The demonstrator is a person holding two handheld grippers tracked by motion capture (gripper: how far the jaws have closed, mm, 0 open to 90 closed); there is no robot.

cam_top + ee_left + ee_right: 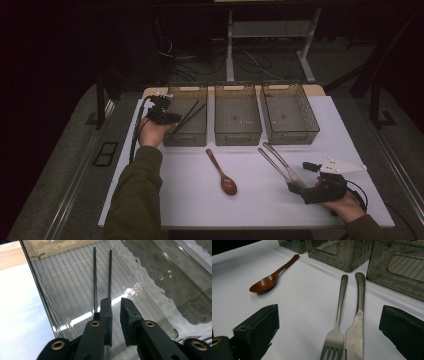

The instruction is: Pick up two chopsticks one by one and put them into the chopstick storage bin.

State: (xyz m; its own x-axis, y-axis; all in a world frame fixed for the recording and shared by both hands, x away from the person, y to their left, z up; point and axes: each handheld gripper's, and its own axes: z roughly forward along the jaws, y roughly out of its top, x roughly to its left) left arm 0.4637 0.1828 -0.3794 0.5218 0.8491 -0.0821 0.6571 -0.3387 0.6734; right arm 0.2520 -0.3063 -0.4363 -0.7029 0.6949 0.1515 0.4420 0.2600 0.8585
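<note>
The high view looks forward and down over the desk. The left gripper view sits close above the leftmost bin (also seen from above); the right gripper view skims low towards the bins.

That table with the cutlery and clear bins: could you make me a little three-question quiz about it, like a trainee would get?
1. True or false: the chopsticks lie inside the left bin.
2. Which two pieces lie side by side between the right gripper's wide-open jaws? A) the fork and knife B) the wooden spoon and the fork C) two spoons
3. Fill in: of the three clear bins, the middle bin and the right bin hold ____ cutlery.

Key: 1 true; 2 A; 3 no. The left gripper, over the left bin, has a narrow gap between its jaws and grips nothing.
</note>
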